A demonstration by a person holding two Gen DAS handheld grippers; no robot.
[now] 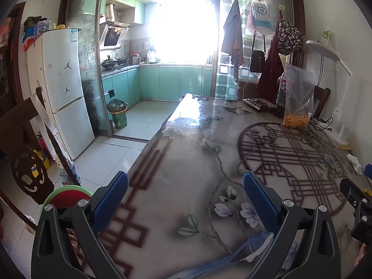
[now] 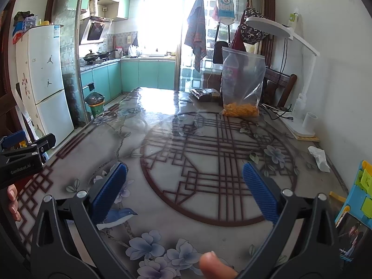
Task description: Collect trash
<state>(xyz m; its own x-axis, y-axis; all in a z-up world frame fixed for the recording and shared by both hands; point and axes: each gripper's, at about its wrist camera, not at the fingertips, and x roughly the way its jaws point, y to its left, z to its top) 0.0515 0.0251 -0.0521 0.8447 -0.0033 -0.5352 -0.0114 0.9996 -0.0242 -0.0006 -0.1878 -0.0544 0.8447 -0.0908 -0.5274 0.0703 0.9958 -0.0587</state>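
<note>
A crumpled white tissue (image 2: 319, 157) lies on the patterned table (image 2: 162, 121) near the right wall; in the left wrist view the tissue (image 1: 354, 162) sits at the far right. A dark snack wrapper (image 2: 203, 94) lies flat at the far end, beside a clear bag of orange snacks (image 2: 241, 93). My left gripper (image 1: 186, 197) hovers open over the table's near left part, nothing between its blue pads. My right gripper (image 2: 184, 186) hovers open above the round lattice print, also empty. A green bin (image 1: 118, 114) with a dark liner stands on the kitchen floor.
A white desk lamp (image 2: 300, 69) and a cable strip sit along the right wall. A dark bottle (image 1: 282, 97) stands behind the snack bag. A blue holder with a phone (image 2: 355, 209) is at the near right. A fridge (image 1: 62, 88) stands left; a chair (image 2: 279, 86) beyond the table.
</note>
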